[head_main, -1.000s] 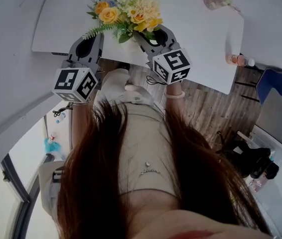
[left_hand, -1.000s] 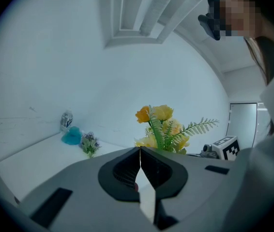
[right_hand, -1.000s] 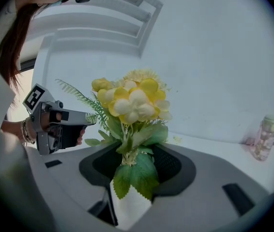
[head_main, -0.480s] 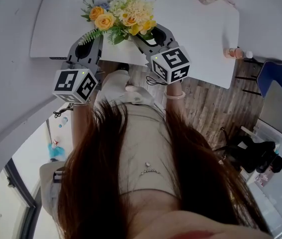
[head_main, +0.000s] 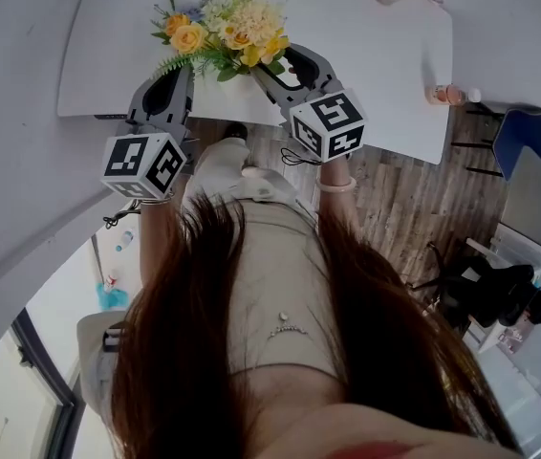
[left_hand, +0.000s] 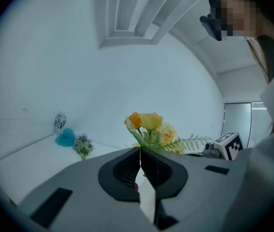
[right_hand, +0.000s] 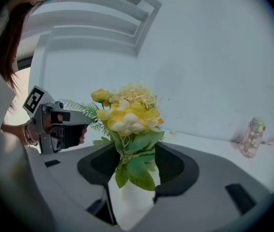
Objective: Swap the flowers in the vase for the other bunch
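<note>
1. The left hand-held gripper (head_main: 183,73) has a grey shell and a black-and-white left marker cube (head_main: 144,163).
2. The right hand-held gripper (head_main: 280,65) has the same shell and a right marker cube (head_main: 328,125).
3. The person has long reddish-brown hair (head_main: 184,342), a beige top (head_main: 270,256) and a pale bracelet (head_main: 335,185).

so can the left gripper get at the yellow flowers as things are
Probably yes: the yellow flowers stand just ahead of the left gripper with nothing between, though its jaws are shut and must open first.

No text, brand or number can be read anywhere: the left marker cube (head_main: 144,163) and the right marker cube (head_main: 328,125), mid-frame in the head view, bear only black-and-white square patterns, and the label on the bottle (left_hand: 59,122), at left in the left gripper view, is too small to read.
</note>
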The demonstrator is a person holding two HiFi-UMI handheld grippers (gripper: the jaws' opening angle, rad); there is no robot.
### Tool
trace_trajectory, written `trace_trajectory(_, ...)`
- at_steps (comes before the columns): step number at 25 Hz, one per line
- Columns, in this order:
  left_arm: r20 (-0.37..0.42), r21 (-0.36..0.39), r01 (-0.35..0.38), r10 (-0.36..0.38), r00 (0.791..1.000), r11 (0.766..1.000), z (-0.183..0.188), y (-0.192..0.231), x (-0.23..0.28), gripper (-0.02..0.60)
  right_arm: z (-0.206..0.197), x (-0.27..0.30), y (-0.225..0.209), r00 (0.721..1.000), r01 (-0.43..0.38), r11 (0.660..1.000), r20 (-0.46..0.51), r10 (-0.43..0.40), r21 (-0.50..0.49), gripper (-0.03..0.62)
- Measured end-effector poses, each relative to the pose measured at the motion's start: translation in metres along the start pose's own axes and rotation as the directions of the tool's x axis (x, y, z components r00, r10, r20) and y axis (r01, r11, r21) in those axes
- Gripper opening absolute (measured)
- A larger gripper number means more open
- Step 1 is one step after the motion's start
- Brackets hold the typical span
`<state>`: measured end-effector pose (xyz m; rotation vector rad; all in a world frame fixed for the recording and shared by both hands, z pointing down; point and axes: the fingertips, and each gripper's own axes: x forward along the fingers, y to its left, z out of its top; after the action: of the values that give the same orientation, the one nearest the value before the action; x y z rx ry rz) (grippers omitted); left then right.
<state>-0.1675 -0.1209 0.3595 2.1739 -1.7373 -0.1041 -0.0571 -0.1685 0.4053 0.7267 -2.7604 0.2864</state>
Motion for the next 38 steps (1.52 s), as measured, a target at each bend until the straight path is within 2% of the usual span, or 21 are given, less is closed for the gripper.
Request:
trace_trajectory(19,0.001,0.013,-0.013,0.012,1.0,1.0,-0.008,-0.005,-0.033,0.007,-0.013,-0.027,0.008,0.997,0.075,0.996,0.008,-0.075,0.058,0.225)
trace_trajectory(33,0.024,0.042,0.016,-0.017,1.0,0.999,-0.008,-0.039,-0.073,0.006,-0.006,-0.07,0.03,0.99,0.121,0.992,0.066,-0.123,0.042,0.221)
trace_trajectory(38,0.027,0.058,0.031,-0.032,0.999,0.998,-0.008,-0.056,-0.087,0.006,-0.005,-0.089,0.038,0.983,0.153,0.987,0.092,-0.156,0.04,0.195)
